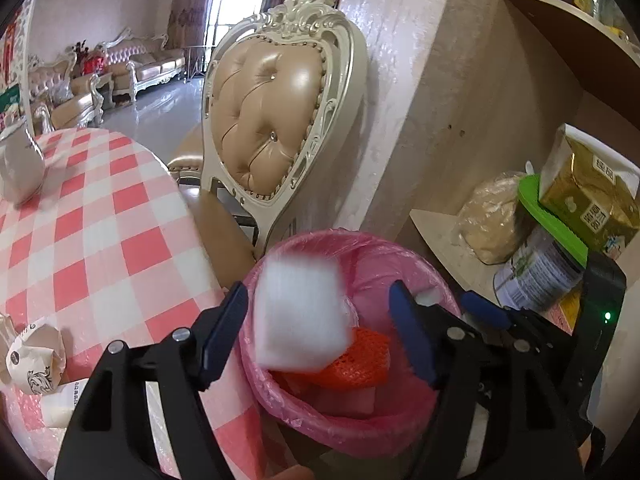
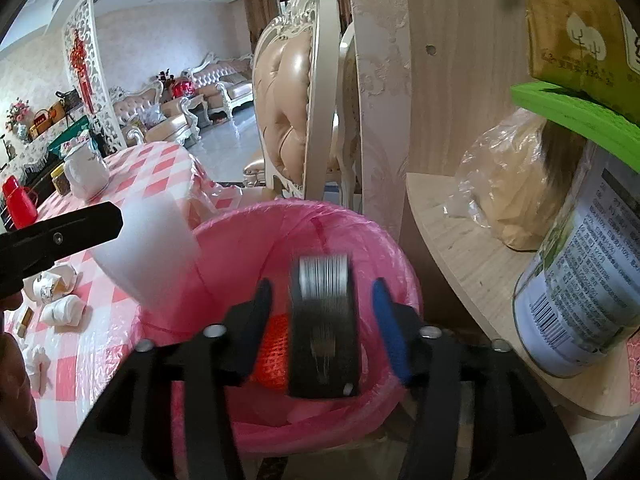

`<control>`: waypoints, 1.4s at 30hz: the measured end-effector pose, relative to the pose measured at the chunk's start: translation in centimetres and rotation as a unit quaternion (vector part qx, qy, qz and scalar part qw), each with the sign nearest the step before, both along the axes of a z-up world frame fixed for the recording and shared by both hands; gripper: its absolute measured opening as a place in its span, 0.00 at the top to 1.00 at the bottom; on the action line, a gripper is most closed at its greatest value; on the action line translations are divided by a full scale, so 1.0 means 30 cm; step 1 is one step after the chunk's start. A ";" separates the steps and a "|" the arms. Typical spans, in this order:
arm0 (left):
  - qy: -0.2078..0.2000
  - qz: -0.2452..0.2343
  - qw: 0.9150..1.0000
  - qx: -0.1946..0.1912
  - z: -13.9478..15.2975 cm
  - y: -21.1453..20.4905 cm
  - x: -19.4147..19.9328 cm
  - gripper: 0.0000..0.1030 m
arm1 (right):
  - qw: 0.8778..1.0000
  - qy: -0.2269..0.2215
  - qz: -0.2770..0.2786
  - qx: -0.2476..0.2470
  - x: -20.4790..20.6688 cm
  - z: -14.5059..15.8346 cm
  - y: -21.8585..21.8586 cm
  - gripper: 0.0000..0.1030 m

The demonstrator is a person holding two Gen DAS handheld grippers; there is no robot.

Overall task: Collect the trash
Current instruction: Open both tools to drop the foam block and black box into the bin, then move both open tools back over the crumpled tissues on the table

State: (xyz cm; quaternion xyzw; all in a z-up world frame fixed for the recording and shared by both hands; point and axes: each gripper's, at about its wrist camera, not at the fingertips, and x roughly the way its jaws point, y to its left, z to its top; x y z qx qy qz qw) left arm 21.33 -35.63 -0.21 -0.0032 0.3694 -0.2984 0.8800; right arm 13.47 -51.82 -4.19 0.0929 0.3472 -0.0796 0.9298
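**Both grippers open over the pink-lined bin**

The left gripper [image 1: 320, 328] hangs above the trash bin [image 1: 400, 436], its jaws spread wide. A blurred white foam block [image 1: 300, 316] sits between them, touching neither finger as far as the left wrist view shows. Inside the bin lies an orange mesh piece [image 1: 360, 360].

The right wrist view adds what the left one lacks: the right gripper [image 2: 320, 320] is also open, and a blurred dark object with a ribbed silvery top [image 2: 324, 320] sits between its fingers, apart from both, over the bin [image 2: 320, 436]. The foam block [image 2: 148, 248] appears there beside the left gripper's finger [image 2: 60, 236].

On the checked tablecloth [image 1: 100, 240] lie crumpled paper cups [image 1: 36, 356]; the shelf [image 2: 480, 256] carries a tin can [image 2: 580, 300].
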 end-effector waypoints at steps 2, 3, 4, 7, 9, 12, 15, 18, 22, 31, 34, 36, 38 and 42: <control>0.000 0.003 1.000 0.000 -0.002 0.007 0.002 0.32 | 1.000 0.001 0.001 -0.001 0.000 -0.002 0.003 0.48; 0.001 0.004 1.000 0.000 -0.003 0.011 0.001 0.32 | 1.000 0.001 0.001 -0.001 0.001 -0.003 0.005 0.48; 0.001 0.004 1.000 0.000 -0.005 0.014 0.000 0.32 | 1.000 0.001 0.001 0.000 0.000 -0.003 0.006 0.48; 0.002 0.007 1.000 0.003 -0.010 0.025 -0.008 0.32 | 1.000 -0.001 0.002 0.000 -0.002 0.001 0.011 0.48; 0.002 0.009 1.000 0.002 -0.010 0.038 -0.012 0.32 | 1.000 -0.001 0.003 -0.001 -0.005 0.002 0.015 0.48; 0.001 0.016 1.000 0.000 -0.006 0.060 -0.017 0.32 | 1.000 -0.003 0.004 -0.002 -0.010 0.008 0.018 0.47; -0.002 0.022 1.000 -0.003 0.003 0.085 -0.027 0.32 | 1.000 -0.005 0.005 -0.002 -0.014 0.014 0.022 0.46; -0.004 0.028 1.000 -0.005 0.011 0.107 -0.038 0.32 | 1.000 -0.008 0.009 -0.003 -0.023 0.023 0.033 0.44; -0.007 0.035 0.999 -0.007 0.018 0.134 -0.057 0.32 | 1.000 -0.012 0.013 -0.004 -0.034 0.036 0.044 0.43; -0.020 0.061 0.998 -0.008 0.048 0.220 -0.108 0.32 | 0.999 -0.025 0.027 -0.007 -0.058 0.069 0.086 0.35; -0.024 0.072 0.997 -0.008 0.057 0.256 -0.131 0.32 | 0.999 -0.029 0.034 -0.009 -0.068 0.082 0.111 0.34; -0.026 0.078 0.997 -0.009 0.062 0.282 -0.146 0.32 | 0.999 -0.030 0.038 -0.012 -0.073 0.088 0.129 0.34; -0.030 0.085 0.996 -0.008 0.066 0.310 -0.163 0.32 | 0.999 -0.031 0.042 -0.015 -0.077 0.093 0.147 0.34; -0.032 0.102 0.994 -0.012 0.075 0.376 -0.192 0.32 | 0.998 -0.033 0.054 -0.016 -0.086 0.106 0.186 0.33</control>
